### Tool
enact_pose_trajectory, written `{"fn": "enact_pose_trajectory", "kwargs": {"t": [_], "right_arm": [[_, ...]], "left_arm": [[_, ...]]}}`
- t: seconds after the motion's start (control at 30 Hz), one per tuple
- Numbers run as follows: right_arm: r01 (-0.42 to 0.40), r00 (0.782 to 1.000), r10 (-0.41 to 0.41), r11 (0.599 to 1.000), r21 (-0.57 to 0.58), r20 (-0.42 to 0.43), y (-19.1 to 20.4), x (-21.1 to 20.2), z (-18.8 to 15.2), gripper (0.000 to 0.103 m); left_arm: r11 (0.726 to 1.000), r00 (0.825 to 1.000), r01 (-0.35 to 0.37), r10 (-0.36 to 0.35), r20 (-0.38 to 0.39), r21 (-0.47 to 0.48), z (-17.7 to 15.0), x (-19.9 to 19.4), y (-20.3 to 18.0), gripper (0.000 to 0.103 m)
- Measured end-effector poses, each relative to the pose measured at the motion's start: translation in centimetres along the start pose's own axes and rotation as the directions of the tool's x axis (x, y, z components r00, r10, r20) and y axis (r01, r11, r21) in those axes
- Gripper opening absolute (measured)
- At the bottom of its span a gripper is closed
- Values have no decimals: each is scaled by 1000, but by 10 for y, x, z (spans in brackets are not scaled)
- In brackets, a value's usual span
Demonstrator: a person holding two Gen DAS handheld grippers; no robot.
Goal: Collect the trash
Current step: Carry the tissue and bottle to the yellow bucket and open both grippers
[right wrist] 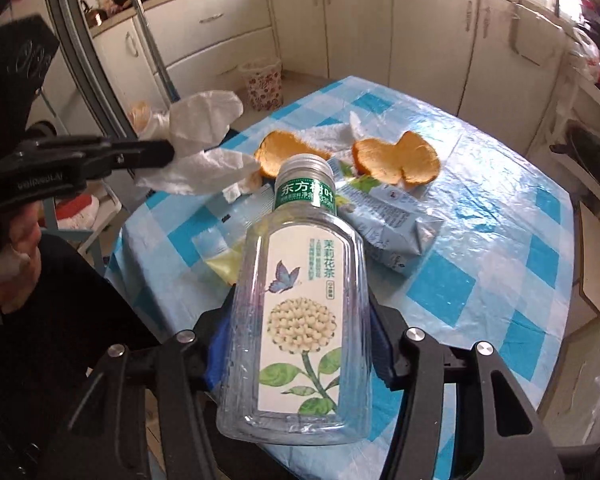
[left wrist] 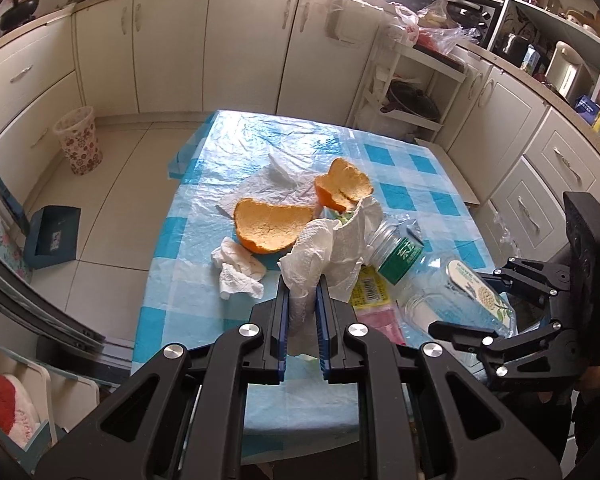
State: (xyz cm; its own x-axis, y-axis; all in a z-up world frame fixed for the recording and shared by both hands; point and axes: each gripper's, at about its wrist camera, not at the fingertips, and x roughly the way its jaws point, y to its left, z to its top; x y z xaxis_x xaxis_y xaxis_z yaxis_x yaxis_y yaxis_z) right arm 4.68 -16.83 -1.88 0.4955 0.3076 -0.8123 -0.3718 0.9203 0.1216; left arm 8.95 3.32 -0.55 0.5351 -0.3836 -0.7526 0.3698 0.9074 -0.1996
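On the floor at the far left, beside the cabinets, a flower-patterned bin [left wrist: 79,141] is seen standing upright, well apart from the worktop [left wrist: 260,148], which is covered by a blue-and-white checked plastic cloth. Near the worktop's left side a small crumpled tissue [left wrist: 238,270] is found lying, touching the larger orange peel [left wrist: 271,228]. Behind that peel a flat paper napkin [left wrist: 268,184] is spread, and to its right a second, curled orange peel [left wrist: 345,184] is propped.

A white paper towel [left wrist: 332,256] is gripped by the left claw [left wrist: 303,312]; its blue pads are clenched on the lower end of the sheet, and the rest is seen rising loosely above the fingers.

Further right, a clear plastic tea bottle [right wrist: 300,304] with a silver cap and a flower label is clamped across its body by the right claw [right wrist: 300,344], with both pads pressed against its sides. The bottle is held clear above the worktop, cap pointing away. Beyond the bottle a crushed pale-blue wrapper [right wrist: 392,224] is seen lying on the cloth, near the peels.
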Motion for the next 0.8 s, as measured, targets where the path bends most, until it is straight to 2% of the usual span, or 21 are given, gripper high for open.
{"fn": "enact_pose_trajectory", "kwargs": {"t": [0.1,0.2,0.37,0.57,0.67,0.8], "right_arm": [[11,998,-16,996,84,68,-20,-30,-9,55],[46,991,-66,985,167,116,-43,-63,-30,55],[148,972,-198,932,331,123,-92,-110,-94,55],[275,944,-329,799,535,6,-158,-127,-192,55],[309,935,-350,740,598,-51,-178,-119,-232,55],[339,928,-356,687,643,-109,-198,-100,-267,55]], "left_arm": [[999,999,42,-43,17,27,2,-1,-19,12],[992,994,106,-107,16,62,3,1,-49,12],[962,980,201,-197,-38,186,3,13,-122,12],[883,952,305,-272,-141,356,-6,39,-234,12],[838,938,343,-281,-205,424,-17,60,-289,12],[777,912,393,-261,-316,492,-44,101,-363,12]]}}
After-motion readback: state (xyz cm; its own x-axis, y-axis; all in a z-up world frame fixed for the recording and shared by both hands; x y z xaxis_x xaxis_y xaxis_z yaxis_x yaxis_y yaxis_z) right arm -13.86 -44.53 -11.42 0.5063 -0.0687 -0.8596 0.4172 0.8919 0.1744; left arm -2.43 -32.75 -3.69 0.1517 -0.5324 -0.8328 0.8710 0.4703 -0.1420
